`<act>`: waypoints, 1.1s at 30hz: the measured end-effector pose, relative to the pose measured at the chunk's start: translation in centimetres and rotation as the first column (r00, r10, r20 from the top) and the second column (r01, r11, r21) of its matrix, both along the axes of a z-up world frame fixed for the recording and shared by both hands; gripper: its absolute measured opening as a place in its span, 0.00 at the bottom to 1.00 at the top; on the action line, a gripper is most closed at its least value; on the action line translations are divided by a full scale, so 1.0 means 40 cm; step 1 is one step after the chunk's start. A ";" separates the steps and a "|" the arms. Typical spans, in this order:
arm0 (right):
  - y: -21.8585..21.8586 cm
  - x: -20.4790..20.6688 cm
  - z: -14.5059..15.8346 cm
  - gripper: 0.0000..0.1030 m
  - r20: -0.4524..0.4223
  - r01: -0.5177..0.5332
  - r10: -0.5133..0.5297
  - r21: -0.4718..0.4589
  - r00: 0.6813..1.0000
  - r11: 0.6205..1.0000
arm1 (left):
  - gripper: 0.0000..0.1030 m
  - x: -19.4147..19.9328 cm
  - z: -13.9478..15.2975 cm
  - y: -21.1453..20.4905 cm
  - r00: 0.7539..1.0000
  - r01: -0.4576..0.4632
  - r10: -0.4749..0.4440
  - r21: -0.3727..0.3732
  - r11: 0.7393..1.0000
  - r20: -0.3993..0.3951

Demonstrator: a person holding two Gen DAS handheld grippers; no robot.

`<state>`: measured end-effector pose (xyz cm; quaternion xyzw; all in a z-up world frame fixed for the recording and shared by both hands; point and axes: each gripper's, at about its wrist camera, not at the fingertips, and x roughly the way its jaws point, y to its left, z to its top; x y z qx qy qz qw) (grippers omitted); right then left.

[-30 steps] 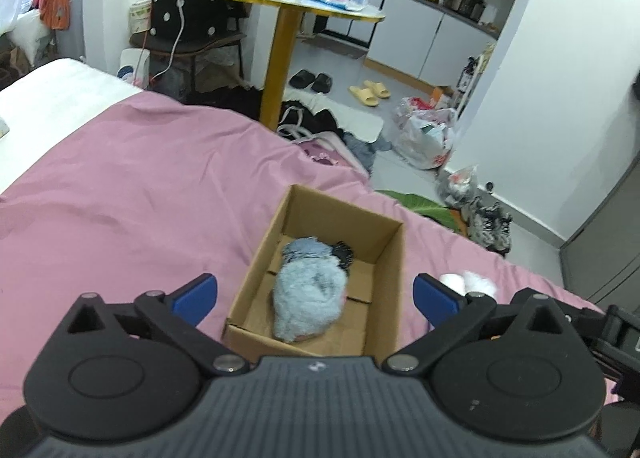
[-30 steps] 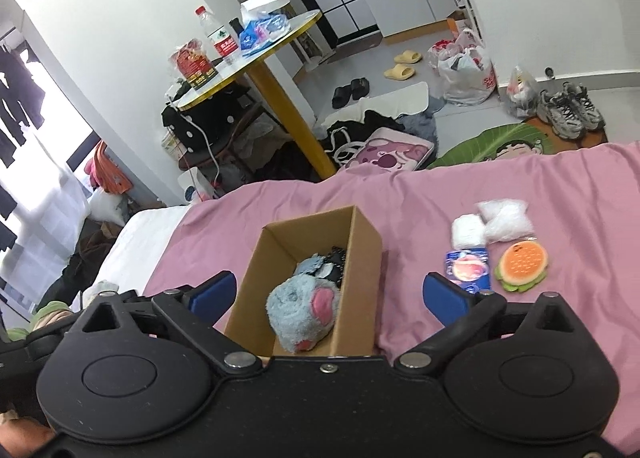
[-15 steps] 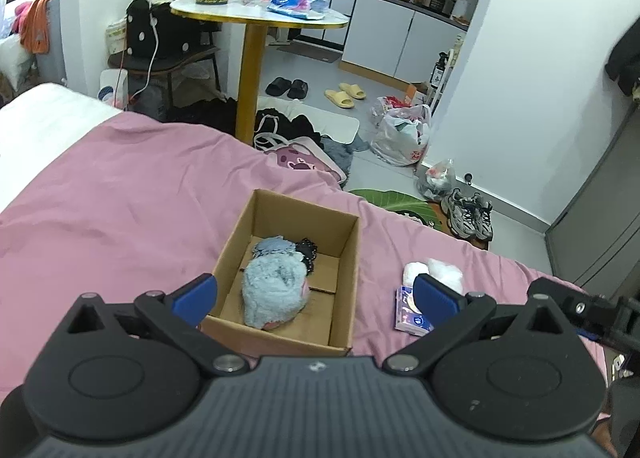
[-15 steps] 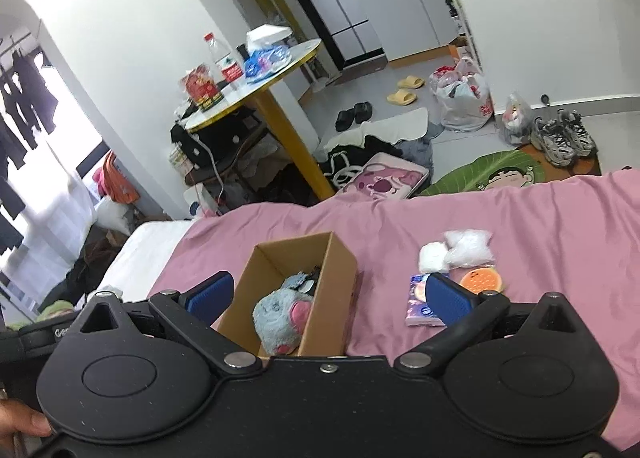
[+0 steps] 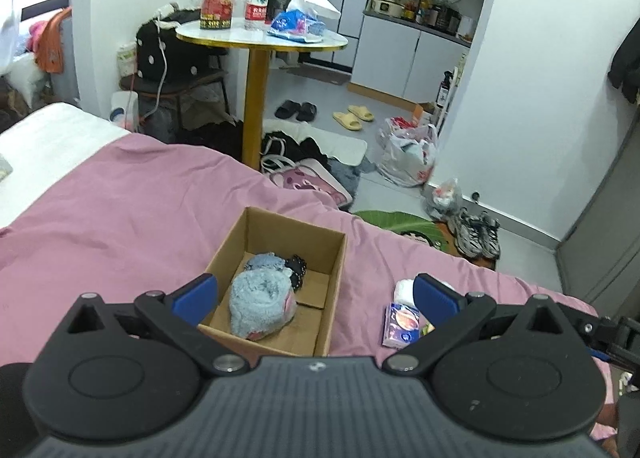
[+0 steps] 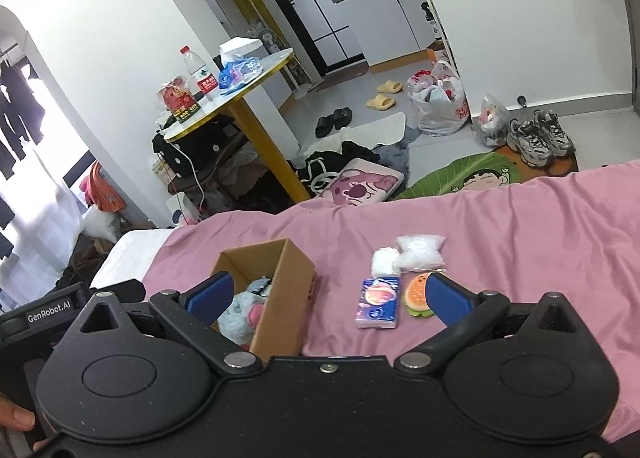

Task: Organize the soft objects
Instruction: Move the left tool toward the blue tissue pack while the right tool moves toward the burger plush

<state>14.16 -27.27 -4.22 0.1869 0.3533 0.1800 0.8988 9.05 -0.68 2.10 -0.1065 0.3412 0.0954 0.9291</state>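
Lying beyond right hand-held gripper (image 6: 328, 296), tissue pack (image 6: 377, 302)

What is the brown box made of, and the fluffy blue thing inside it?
The box looks like plain brown cardboard: matte, with thin folded walls and flaps on its floor. The blue thing seems to be plush fabric, probably a stuffed toy: fuzzy pile, soft rounded shape, a pink patch.

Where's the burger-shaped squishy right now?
In the right wrist view, the burger squishy lies on the pink bedsheet, right of the tissue pack, just below the white bag, partly behind the right gripper's fingertip.
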 end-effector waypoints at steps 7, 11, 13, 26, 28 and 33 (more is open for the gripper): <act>-0.036 0.018 -0.029 1.00 -0.027 0.001 -0.002 -0.020 1.000 1.000 | 1.00 0.035 -0.037 -0.057 1.000 0.004 -0.004 0.006 1.000 -0.020; -0.056 0.035 -0.049 1.00 -0.045 0.014 -0.015 -0.019 0.999 1.000 | 1.00 0.058 -0.060 -0.082 0.999 0.015 -0.015 0.004 1.000 -0.036; -0.064 0.044 -0.060 1.00 -0.049 0.015 -0.015 -0.016 0.999 1.000 | 1.00 0.071 -0.075 -0.094 0.999 0.023 -0.023 0.001 1.000 -0.044; -0.119 0.104 -0.182 0.92 -0.096 0.103 -0.093 0.097 0.991 0.990 | 0.83 0.153 -0.174 -0.173 0.993 0.090 -0.089 0.000 0.996 -0.079; -0.128 0.119 -0.202 0.89 -0.106 0.114 -0.102 0.123 0.989 0.986 | 0.81 0.171 -0.193 -0.186 0.991 0.098 -0.098 0.000 0.995 -0.088; -0.148 0.163 -0.255 0.76 -0.161 0.143 -0.116 0.168 0.980 0.975 | 0.76 0.218 -0.246 -0.209 0.986 0.113 -0.113 -0.007 0.994 -0.124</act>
